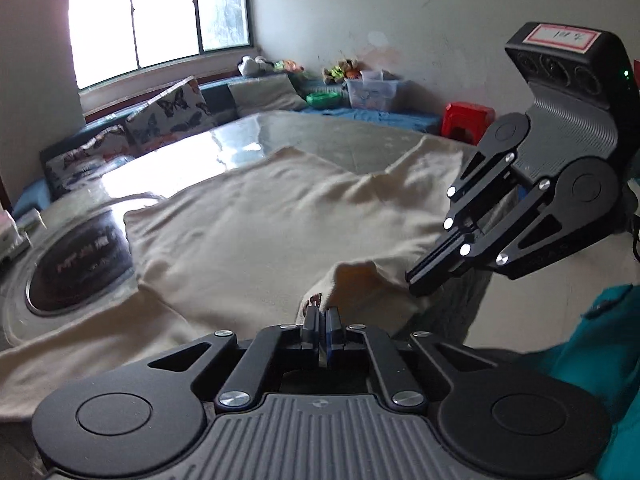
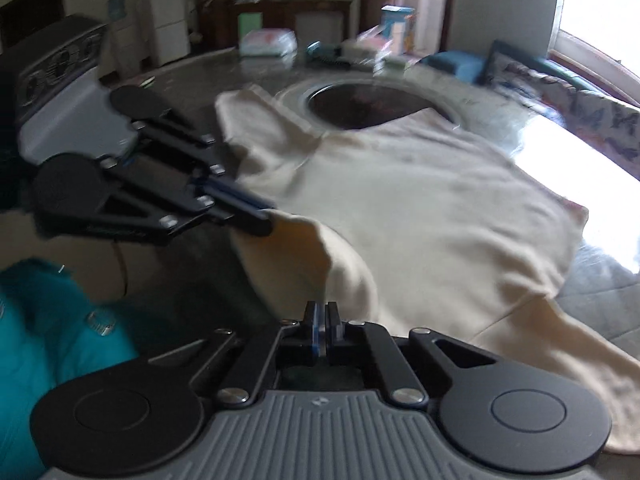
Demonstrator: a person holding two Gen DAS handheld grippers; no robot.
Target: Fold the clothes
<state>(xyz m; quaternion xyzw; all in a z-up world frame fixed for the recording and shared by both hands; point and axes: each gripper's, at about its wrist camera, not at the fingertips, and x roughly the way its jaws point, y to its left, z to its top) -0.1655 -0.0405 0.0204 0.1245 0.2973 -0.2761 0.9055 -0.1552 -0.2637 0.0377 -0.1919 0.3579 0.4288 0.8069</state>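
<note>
A cream garment [image 1: 260, 220] lies spread over a glossy grey table [image 1: 240, 140], its near hem lifted into a small peak. My left gripper [image 1: 322, 314] is shut on that hem at the bottom centre of the left wrist view. To its right, my right gripper [image 1: 414, 282] pinches the same hem a little further along. In the right wrist view the garment [image 2: 420, 200] reaches toward the window, my right gripper [image 2: 322, 314] is shut on its raised edge, and my left gripper [image 2: 266, 220] holds the edge at the left.
A round dark inset [image 1: 76, 268] [image 2: 360, 104] sits in the table, partly under the garment. Butterfly-print cushions [image 1: 168, 112], a clear plastic box [image 1: 372, 92] and a red stool [image 1: 466, 120] line the far side. Packets [image 2: 268, 42] lie on the table. A teal sleeve [image 2: 48, 320] is nearby.
</note>
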